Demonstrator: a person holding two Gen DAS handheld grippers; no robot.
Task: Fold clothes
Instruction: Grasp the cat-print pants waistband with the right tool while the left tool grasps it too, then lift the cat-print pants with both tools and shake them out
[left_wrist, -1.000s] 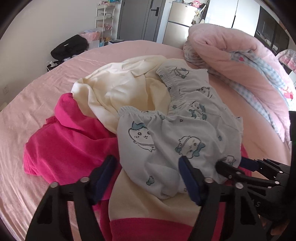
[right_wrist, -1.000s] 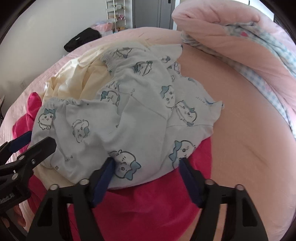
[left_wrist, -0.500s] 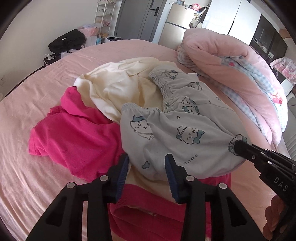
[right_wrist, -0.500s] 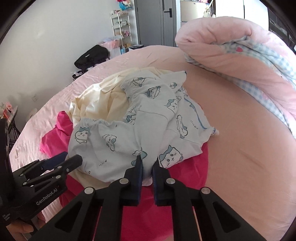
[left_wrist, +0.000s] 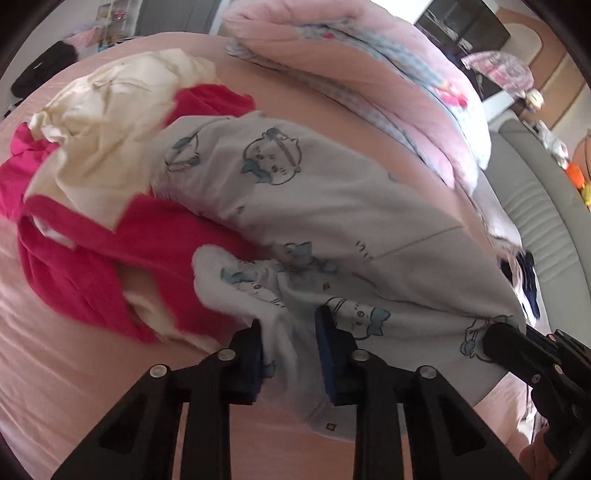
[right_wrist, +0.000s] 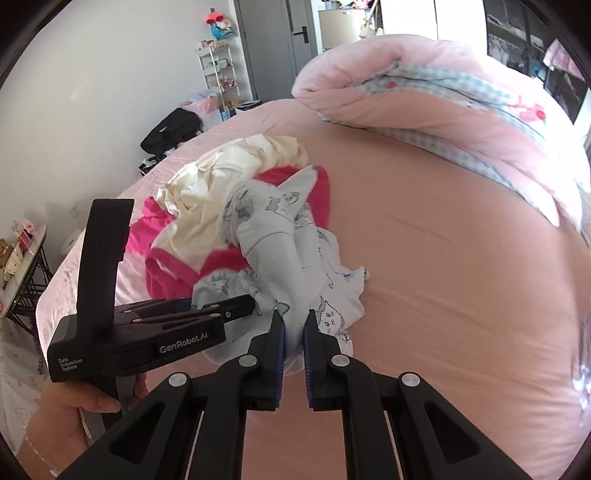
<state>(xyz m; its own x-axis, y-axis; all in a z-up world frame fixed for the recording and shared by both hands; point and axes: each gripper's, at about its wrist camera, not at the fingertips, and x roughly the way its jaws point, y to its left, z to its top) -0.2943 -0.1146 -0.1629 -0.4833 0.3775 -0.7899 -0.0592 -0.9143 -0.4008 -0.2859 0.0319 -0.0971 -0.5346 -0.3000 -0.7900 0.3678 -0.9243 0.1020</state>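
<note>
Bed (right_wrist: 461, 258), pink sheet, takes up most of the view; rolled pink quilt (right_wrist: 424, 88) sits at the far side, so the near sheet is bare, prob. the folding area.
Clothes pile mid-bed: magenta garment (left_wrist: 92, 266) at the bottom, cream garment (left_wrist: 92, 122) over it.
Printed pale pyjama piece (left_wrist: 332, 206) lies draped off the pile twd the near side, stretched between both claws, likely to separate it for folding.
Right claw (right_wrist: 294, 334) pressed together, pinching the pyjama edge.
Left claw (left_wrist: 288, 332) closing, bunched pyjama fabric betw. the jaws; pads look to be touching it.
</note>
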